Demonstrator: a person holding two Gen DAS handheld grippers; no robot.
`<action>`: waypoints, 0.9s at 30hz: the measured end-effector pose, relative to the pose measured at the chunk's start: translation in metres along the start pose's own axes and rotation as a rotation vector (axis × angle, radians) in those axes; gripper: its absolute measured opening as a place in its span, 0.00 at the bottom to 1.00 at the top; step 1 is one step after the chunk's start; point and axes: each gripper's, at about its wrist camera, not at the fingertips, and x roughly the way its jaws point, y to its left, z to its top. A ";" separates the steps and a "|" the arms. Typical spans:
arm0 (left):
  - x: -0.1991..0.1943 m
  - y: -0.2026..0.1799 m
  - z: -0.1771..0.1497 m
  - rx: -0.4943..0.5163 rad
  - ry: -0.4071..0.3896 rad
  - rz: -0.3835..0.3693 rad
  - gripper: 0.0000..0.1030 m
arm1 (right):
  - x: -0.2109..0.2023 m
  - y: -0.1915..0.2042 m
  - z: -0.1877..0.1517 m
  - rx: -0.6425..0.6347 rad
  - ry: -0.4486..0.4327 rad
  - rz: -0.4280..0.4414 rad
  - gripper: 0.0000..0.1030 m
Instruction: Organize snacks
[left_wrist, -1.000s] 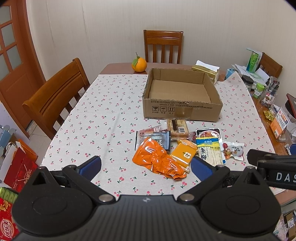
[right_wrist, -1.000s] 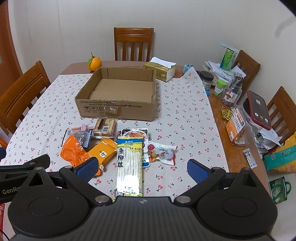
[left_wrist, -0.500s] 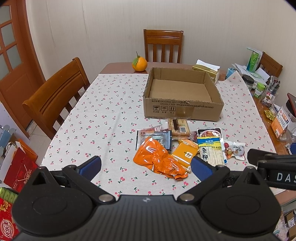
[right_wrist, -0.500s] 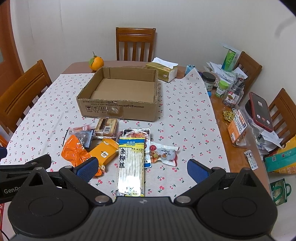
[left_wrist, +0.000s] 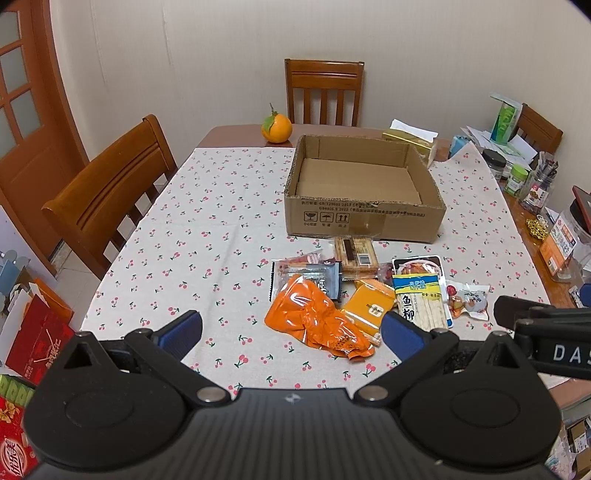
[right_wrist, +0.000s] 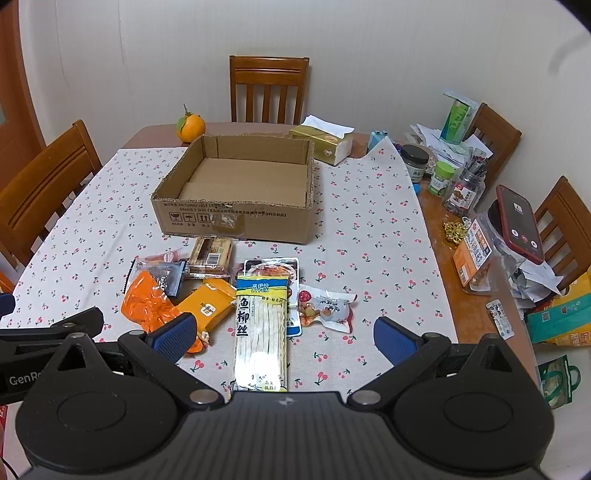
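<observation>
I hold 2 tools above the near edge of the desk (left_wrist: 207, 206), and both have drifted slightly forward over the last second. My left tool (left_wrist: 291, 328) and right tool (right_wrist: 284, 332) both stand spread wide, gripping nothing. The snacks lie clustered just in front of the cardboard box (right_wrist: 236, 221), which holds nothing: an orange pouch (left_wrist: 314, 321), a long fish-strip packet (right_wrist: 262, 328). I judge sorting has not begun.
</observation>
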 end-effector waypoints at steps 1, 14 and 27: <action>0.000 0.000 0.000 0.001 0.000 0.002 0.99 | 0.000 0.001 0.000 -0.001 0.000 0.001 1.00; 0.000 0.000 0.000 0.004 -0.006 0.006 0.99 | 0.001 0.001 0.001 -0.002 -0.004 0.005 1.00; -0.001 -0.001 0.001 -0.010 -0.017 0.024 0.99 | 0.002 0.000 0.000 -0.018 -0.014 0.020 1.00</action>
